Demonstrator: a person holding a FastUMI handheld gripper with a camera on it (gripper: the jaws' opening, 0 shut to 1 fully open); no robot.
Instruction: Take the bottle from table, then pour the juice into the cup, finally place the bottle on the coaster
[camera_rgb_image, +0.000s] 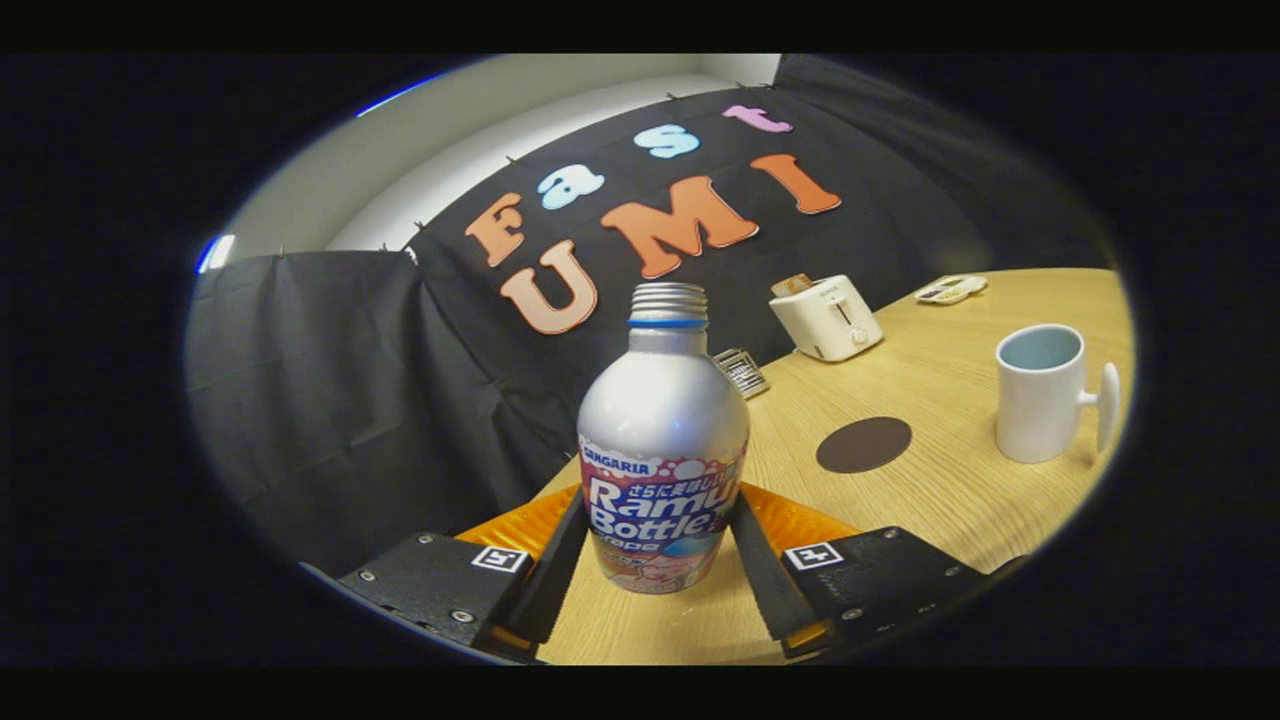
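Observation:
A silver aluminium bottle (662, 440) with a printed label and an uncapped threaded neck stands upright between my two fingers. Both fingers (556, 570) press against its lower sides, so my gripper (660, 560) is shut on it. The bottle's base looks close to the wooden table (930, 500); whether it touches I cannot tell. Beyond the fingers and to the right lies a dark round coaster (864, 445). Farther right stands a white cup (1040, 392) with a pale blue inside, upright, its handle pointing right.
A white toaster (827, 317) stands at the back of the table by the black cloth wall. A small metal rack (742, 372) sits just behind the bottle. A flat pale device (950, 289) lies at the far right corner. The table's left edge runs close by the bottle.

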